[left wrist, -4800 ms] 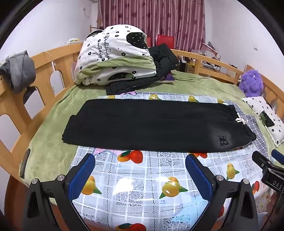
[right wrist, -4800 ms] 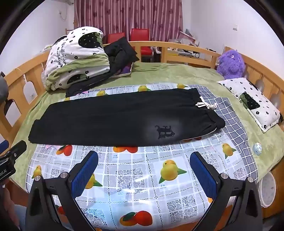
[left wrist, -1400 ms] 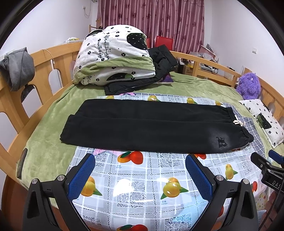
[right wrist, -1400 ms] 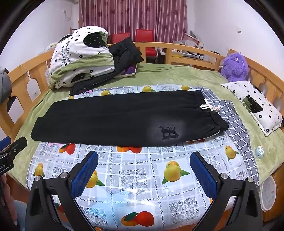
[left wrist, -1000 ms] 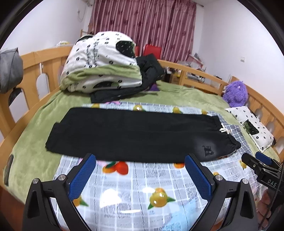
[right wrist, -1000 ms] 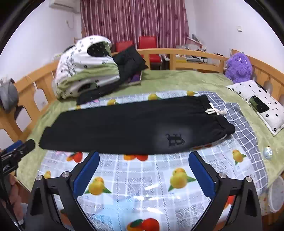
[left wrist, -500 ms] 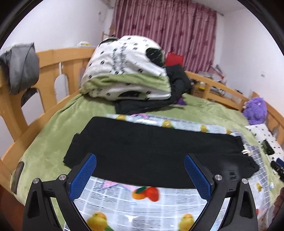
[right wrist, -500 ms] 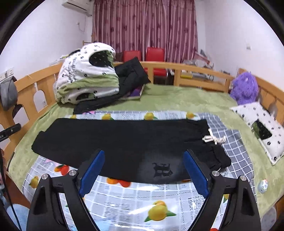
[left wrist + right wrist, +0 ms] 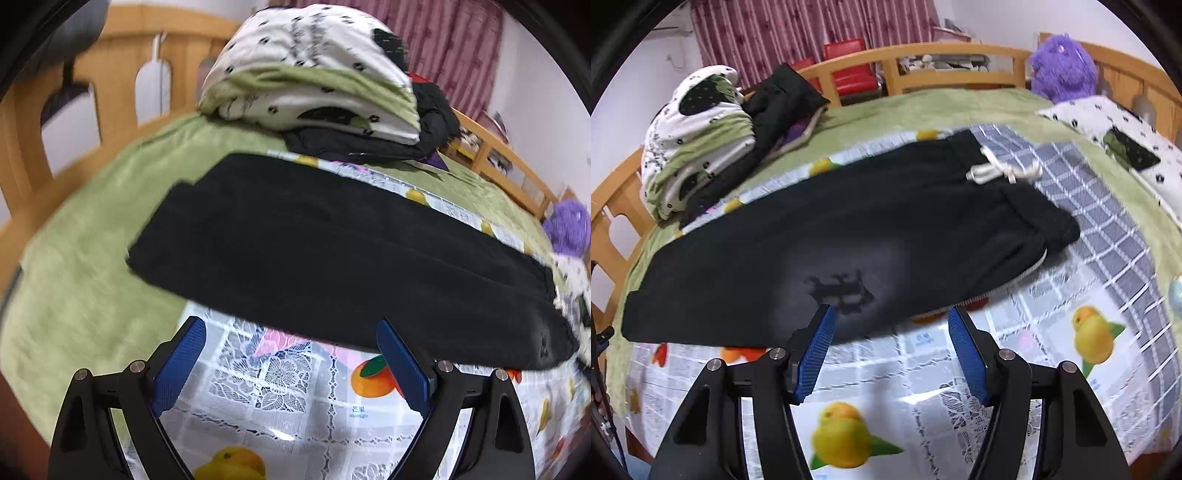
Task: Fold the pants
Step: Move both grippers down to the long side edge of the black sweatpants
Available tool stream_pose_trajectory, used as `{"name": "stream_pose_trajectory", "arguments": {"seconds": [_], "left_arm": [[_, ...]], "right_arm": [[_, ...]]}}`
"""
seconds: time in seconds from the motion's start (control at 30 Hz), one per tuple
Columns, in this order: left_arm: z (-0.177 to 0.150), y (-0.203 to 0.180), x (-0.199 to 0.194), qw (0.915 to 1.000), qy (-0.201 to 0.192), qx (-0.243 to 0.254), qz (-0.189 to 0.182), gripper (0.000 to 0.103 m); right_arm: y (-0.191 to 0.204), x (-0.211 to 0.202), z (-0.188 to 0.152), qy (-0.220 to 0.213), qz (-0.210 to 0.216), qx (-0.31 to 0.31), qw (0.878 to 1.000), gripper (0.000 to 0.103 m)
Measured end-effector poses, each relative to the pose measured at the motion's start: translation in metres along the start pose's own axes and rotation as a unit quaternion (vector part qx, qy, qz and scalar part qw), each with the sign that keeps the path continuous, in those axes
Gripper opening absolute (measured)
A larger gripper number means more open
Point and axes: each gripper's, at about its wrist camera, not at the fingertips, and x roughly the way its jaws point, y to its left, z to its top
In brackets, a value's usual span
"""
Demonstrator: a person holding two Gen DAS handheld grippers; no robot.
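Both grippers have come down and forward since a moment ago, so the black pants [image 9: 871, 229], flat across the fruit-print cloth [image 9: 1027, 354] on the bed, now fill far more of each view. The left gripper [image 9: 290, 332] stands wide at the near hem, jaws just closing slightly, nothing between them. The right gripper [image 9: 890, 314] has just been narrowing, half-wide at the near edge by the logo, pads gripping nothing.

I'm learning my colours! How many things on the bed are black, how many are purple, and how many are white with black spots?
Black: 2, the pants and the dark jacket.
Purple: 1, the fuzzy toy.
White with black spots: 2, the folded quilt and the pillow.
Total: 5.
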Motion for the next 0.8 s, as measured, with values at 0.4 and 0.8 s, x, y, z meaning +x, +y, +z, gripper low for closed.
{"name": "stream_pose_trajectory", "arguments": {"seconds": [0.4,0.8], "left_arm": [[-0.019,0.032,0.063,0.9971,0.026,-0.069,-0.018,0.081],[0.012,0.031,0.091,0.9950,0.038,-0.092,0.008,0.034]], "right_arm": [[-0.039,0.065,-0.019,0.027,0.030,0.079,0.996,0.064],[-0.040,0.095,0.009,0.025,0.065,0.131,0.989,0.039]]}}
